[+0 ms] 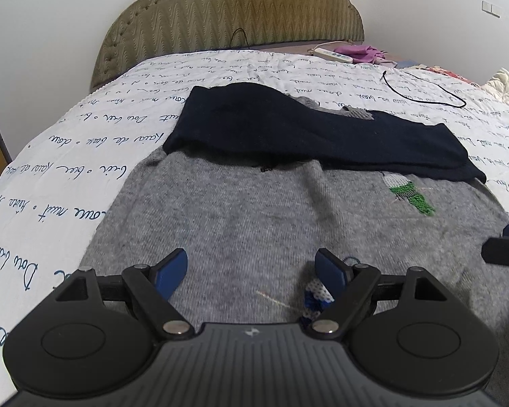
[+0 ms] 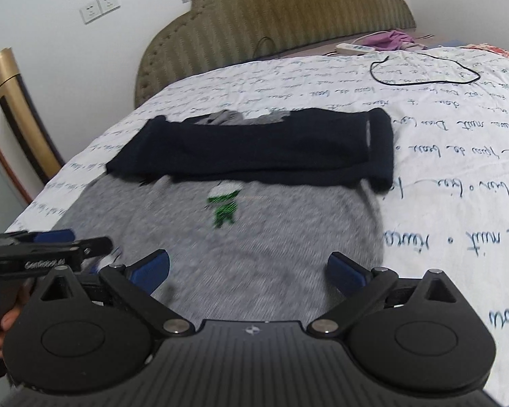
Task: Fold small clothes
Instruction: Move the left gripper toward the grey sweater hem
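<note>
Grey sweater (image 1: 254,224) lies flat, navy sleeves (image 1: 305,135) folded across its far end. Left gripper (image 1: 252,271) and right gripper (image 2: 249,271) hover wide-jawed over its near hem, likely for the next fold.

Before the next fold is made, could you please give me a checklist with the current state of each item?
1. Left gripper jaws open, nothing clamped: ok.
2. Right gripper jaws open and empty: ok.
3. Navy sleeves folded across the grey sweater: ok.
4. Sweater body lying flat: ok.
5. Near hem visible for grasping: cannot tell.
6. Black cable clear of the sweater: ok.
</note>
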`<state>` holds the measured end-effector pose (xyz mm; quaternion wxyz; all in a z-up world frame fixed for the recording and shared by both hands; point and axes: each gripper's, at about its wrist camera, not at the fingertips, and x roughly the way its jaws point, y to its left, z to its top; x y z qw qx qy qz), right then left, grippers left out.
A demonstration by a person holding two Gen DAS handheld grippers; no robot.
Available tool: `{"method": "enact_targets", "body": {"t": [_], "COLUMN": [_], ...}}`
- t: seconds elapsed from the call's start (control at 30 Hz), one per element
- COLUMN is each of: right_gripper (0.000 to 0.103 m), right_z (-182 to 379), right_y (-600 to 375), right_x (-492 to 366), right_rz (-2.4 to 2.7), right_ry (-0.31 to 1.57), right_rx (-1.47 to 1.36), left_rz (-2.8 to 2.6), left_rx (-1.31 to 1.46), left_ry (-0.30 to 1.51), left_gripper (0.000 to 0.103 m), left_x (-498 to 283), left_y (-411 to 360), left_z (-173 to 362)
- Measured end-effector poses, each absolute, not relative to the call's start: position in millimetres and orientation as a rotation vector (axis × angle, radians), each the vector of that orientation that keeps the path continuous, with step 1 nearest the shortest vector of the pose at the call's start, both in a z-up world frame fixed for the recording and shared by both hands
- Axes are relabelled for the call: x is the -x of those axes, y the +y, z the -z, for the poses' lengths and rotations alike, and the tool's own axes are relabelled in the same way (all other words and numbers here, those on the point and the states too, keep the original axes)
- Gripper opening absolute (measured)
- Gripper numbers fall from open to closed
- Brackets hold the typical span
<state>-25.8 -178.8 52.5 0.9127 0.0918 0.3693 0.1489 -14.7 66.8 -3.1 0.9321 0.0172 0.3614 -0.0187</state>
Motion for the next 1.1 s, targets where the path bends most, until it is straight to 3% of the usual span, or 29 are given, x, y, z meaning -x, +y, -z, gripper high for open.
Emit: {"method": "enact_targets", "body": {"t": [0.57,0.7,1.1], "right_gripper": [0.101,0.101,0.101], "right_z": [-68,-71,-79], "right_y": [-178,-177,-170], "right_x": [67,72,82], "right_rz": [-0.42,-0.436,-0.481], "right_ry": [0.722,0.72,0.714], "right_rx": [-0.169,-0.155,-0.127], "left_rz": [-0.014,-0.042,-0.117], "left_rx": [-0.034,-0.032,-0.097], "left_ry": [0.678,0.652,0.614], "left_gripper": [0.083,0.089,0.09], "left_x": [54,63,80], "left_y": [78,85,96], "left_z": [-19,-26,-36]}}
